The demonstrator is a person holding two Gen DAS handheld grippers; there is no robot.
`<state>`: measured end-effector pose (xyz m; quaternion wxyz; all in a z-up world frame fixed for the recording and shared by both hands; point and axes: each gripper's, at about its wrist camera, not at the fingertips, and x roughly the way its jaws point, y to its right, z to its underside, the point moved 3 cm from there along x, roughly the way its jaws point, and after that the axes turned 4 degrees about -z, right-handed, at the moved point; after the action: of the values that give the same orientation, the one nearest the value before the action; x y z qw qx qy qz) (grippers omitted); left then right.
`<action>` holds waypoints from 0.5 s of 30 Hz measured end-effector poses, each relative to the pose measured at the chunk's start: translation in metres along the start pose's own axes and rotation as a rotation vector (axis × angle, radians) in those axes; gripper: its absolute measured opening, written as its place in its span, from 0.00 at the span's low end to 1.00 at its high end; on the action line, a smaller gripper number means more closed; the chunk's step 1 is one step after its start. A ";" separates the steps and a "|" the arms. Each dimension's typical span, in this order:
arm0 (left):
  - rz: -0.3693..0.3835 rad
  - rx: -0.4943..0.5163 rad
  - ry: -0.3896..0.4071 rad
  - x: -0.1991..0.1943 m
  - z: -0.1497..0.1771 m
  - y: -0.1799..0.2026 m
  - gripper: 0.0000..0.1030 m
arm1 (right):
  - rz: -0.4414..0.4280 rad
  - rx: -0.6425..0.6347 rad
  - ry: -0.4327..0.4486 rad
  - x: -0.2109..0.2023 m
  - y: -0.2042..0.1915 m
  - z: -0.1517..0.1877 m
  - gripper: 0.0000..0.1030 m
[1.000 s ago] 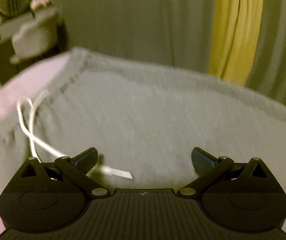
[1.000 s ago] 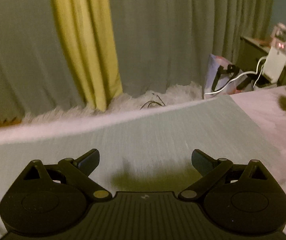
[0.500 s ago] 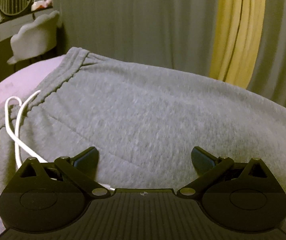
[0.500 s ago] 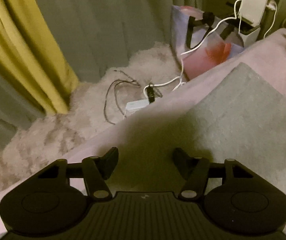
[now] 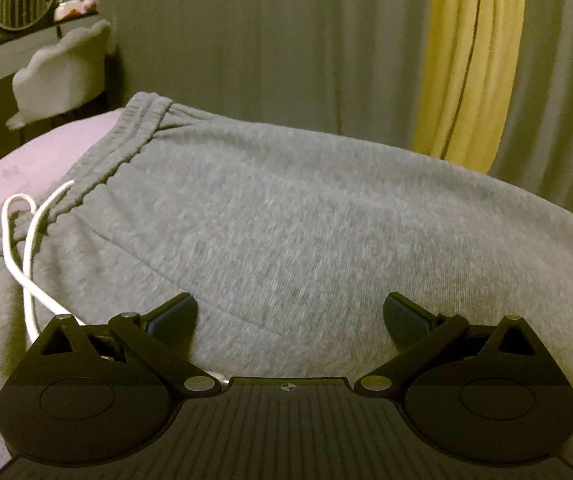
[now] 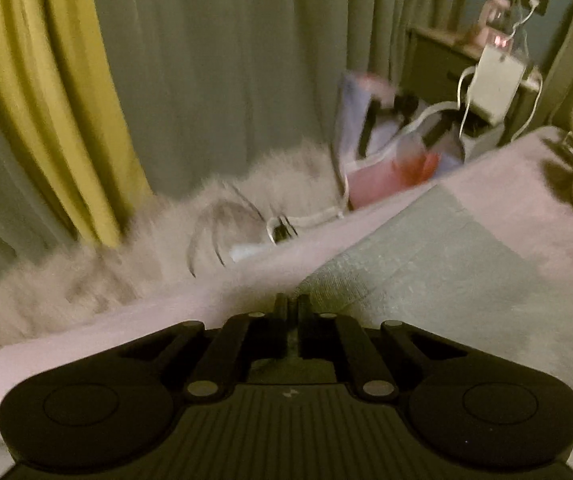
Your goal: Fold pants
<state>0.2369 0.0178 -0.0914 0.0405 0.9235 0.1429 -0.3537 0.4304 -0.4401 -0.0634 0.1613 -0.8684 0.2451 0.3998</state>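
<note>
Left gripper: jaws wide apart, nothing clamped, over grey sweatpants.
Right gripper: jaws closed at the pants' leg edge; pinch unclear.
Left view only: drawstring, waistband at upper left.
Right view only: bed edge, fluffy rug beyond.

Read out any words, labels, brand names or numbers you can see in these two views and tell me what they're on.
No readable text in either view.
Left tool: only a small round crosshair mark on its body, no letters.
Right tool: a tiny pale mark on its body, too small to read.
Bag beside the bed: coloured print, too blurred to read.
Grey pants: no label or logo showing.
</note>
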 end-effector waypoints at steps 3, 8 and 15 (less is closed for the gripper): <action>0.012 -0.001 -0.019 0.002 -0.001 -0.002 1.00 | -0.077 0.004 0.097 -0.066 0.025 0.026 0.03; 0.015 0.011 -0.042 0.002 -0.001 -0.002 1.00 | -0.068 0.051 0.139 -0.162 0.078 0.128 0.02; 0.037 -0.003 -0.039 -0.008 0.009 -0.007 1.00 | -0.006 0.046 -0.033 -0.151 0.106 0.225 0.03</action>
<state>0.2236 0.0210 -0.0930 0.0515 0.9188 0.1254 -0.3707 0.1490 -0.3761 -0.0967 0.1866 -0.8583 0.2491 0.4080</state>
